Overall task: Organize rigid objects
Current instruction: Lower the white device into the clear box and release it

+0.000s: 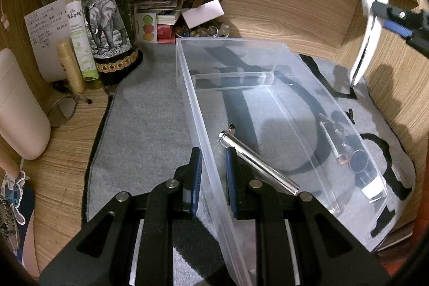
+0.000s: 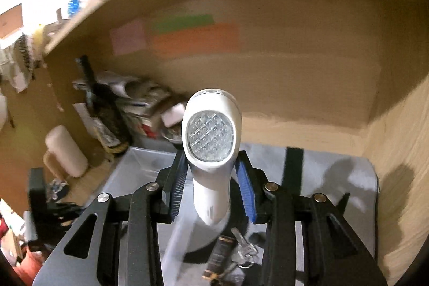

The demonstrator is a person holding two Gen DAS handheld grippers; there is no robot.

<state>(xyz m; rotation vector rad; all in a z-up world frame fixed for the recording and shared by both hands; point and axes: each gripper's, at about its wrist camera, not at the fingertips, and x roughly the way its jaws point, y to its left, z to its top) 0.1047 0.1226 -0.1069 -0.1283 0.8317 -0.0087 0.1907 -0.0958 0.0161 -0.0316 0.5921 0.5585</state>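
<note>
A clear plastic bin [image 1: 268, 109] with a divider lies on the grey mat [image 1: 150, 125]. My left gripper [image 1: 213, 160] straddles the bin's left wall, one finger outside and one inside, with the jaws closed on that wall. A silver metal tube [image 1: 257, 162] lies in the bin beside the inner finger. A watch [image 1: 358, 161] and a small tube lie by the bin's right side. My right gripper [image 2: 211, 178] is shut on a white handheld device [image 2: 211, 152] with a round studded lens face, held in the air; it also shows in the left wrist view [image 1: 371, 26].
A dark wine bottle [image 1: 110, 15], a spray bottle [image 1: 79, 28] and a gold tube [image 1: 69, 66] stand at the left. Papers, cards and marbles [image 1: 203, 30] pile at the back. Wooden walls close in at the back and right. A pink case [image 1: 18, 103] lies far left.
</note>
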